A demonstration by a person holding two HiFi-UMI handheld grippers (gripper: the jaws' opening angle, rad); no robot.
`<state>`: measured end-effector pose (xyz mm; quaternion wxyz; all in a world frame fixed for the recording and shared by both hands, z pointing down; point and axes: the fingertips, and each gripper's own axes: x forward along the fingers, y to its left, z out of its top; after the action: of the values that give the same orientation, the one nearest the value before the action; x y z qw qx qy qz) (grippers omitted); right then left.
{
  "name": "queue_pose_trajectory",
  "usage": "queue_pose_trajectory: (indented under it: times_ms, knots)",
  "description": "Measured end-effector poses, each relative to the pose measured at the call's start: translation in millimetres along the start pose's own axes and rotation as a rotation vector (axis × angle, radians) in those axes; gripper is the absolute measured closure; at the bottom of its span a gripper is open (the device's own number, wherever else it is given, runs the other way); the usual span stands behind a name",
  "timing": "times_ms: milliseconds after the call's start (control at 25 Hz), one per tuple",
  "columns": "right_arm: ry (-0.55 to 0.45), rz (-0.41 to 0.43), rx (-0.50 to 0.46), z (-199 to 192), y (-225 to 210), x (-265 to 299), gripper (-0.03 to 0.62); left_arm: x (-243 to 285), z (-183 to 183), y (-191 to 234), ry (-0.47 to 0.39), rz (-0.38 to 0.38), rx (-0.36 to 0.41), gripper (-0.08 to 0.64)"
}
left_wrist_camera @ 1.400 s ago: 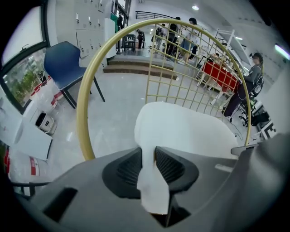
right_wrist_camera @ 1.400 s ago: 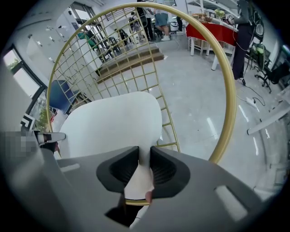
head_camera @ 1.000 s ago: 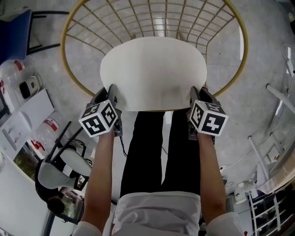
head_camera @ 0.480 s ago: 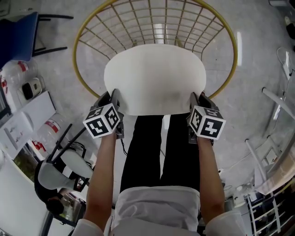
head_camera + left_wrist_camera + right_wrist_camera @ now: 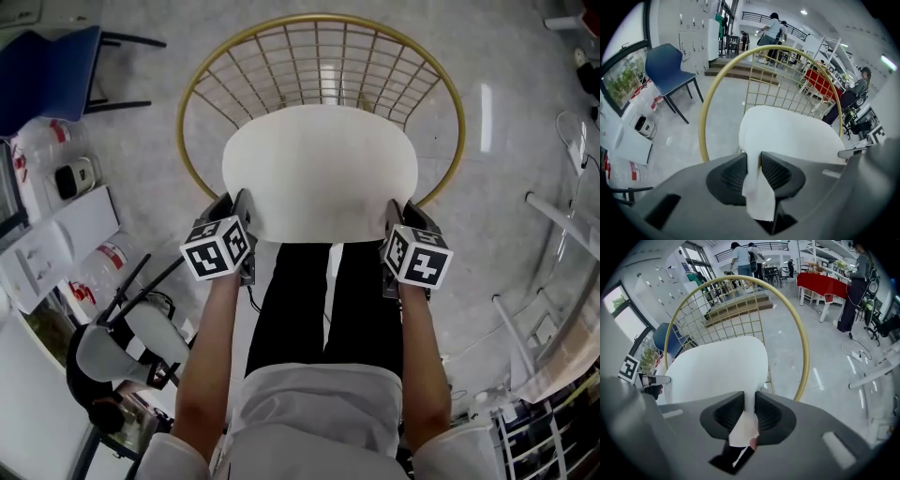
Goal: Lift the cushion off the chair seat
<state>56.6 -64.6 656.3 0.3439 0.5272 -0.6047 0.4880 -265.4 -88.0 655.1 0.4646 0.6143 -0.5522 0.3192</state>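
Both left gripper [image 5: 753, 161] and right gripper [image 5: 749, 404] clamp the cushion [image 5: 319, 169]; the bottle [image 5: 101, 260] label looks illegible.

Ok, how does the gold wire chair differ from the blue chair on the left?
The gold wire chair is an open grid inside a round hoop; the blue chair is a solid shell on dark legs. The gold wire chair stands under the round white cushion; the blue chair stands off to the left, apart from it. Both stand on the grey floor.

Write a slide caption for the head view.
Left gripper and right gripper pinch the round white cushion over the gold wire chair.
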Motion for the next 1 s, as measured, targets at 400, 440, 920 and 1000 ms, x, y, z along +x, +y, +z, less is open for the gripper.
queue_pose_trajectory:
  times_ms: [400, 440, 920, 1000]
  knots:
    - [-0.026, 0.013, -0.022, 13.5, 7.3, -35.4, 0.514, -35.1, 13.0, -9.8, -0.031, -0.009, -0.008, 0.459]
    - [-0.029, 0.013, -0.024, 14.7, 7.8, -38.6, 0.514, -37.5, 12.9, -10.4, -0.031, -0.010, -0.012, 0.459]
    - [-0.038, 0.031, -0.057, 15.9, 19.4, -75.8, 0.514, -76.2, 10.6, -13.2, -0.046, -0.021, -0.026, 0.459]
    - [-0.037, 0.038, -0.063, 14.3, 21.5, -82.9, 0.514, -84.1, 9.0, -13.4, -0.047, -0.023, -0.030, 0.459]
